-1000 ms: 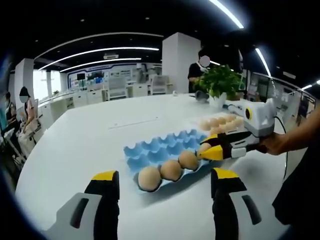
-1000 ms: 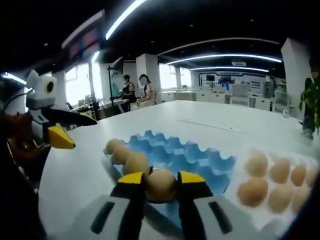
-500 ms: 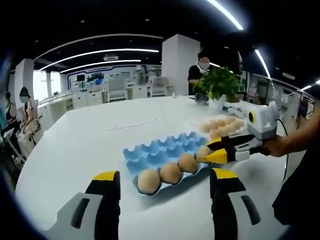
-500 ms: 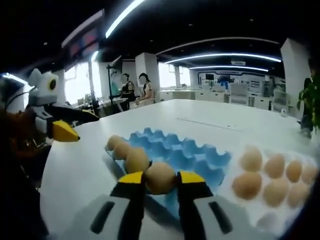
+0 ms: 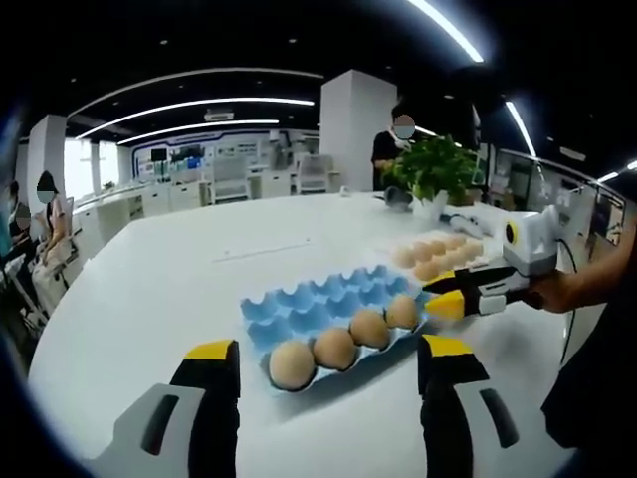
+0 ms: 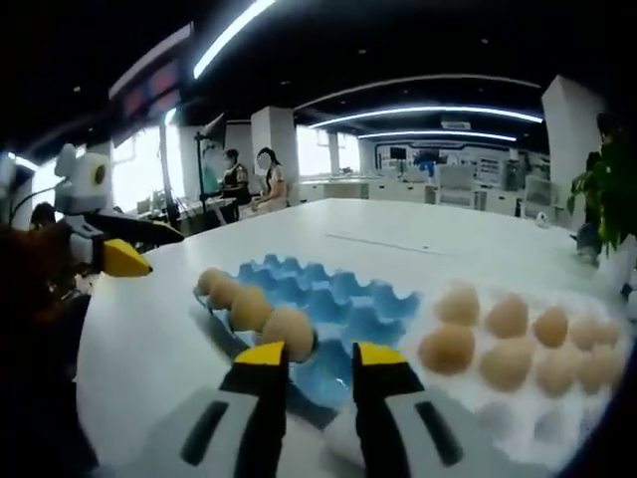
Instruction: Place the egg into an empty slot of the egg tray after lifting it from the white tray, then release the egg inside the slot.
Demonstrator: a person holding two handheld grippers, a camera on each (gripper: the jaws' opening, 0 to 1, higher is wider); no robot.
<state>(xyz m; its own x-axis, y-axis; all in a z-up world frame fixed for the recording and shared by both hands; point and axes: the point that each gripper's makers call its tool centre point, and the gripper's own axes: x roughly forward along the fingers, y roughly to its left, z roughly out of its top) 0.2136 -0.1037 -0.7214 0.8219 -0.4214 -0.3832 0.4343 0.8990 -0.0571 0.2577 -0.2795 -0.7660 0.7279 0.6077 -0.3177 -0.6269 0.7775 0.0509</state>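
Right gripper view: the right hand-held gripper (image 6: 309, 356) stands with its yellow-tipped jaws parted and nothing between them. The egg (image 6: 289, 332) sits in a slot of the blue egg tray (image 6: 343, 304), at the near end of a row of four eggs along the tray's left edge. It lies at about 11 o'clock from the gap between the jaws, just beyond the left jaw tip and apart from the right one; whether the left tip touches it cannot be told. The remaining blue slots beyond the row are unfilled. At 2 to 3 o'clock from the jaws, the white tray (image 6: 518, 398) holds a cluster of eggs, just beside the blue tray. The left hand-held gripper (image 6: 114, 254) shows at 9 o'clock, held above the white surface (image 6: 418, 234), well apart from both trays.

Left gripper view: the left hand-held gripper (image 5: 323, 358) has its jaws wide and holds nothing, well short of the egg tray (image 5: 309, 304). The egg (image 5: 402, 312) is the far-right one of the row of four, at about 1 o'clock from the jaw gap. The right hand-held gripper (image 5: 448, 299) enters from 3 o'clock, its yellow tips just beside the egg, not closed on it. The white tray (image 5: 438, 257) with its eggs lies beyond, near a potted plant (image 5: 433, 169).
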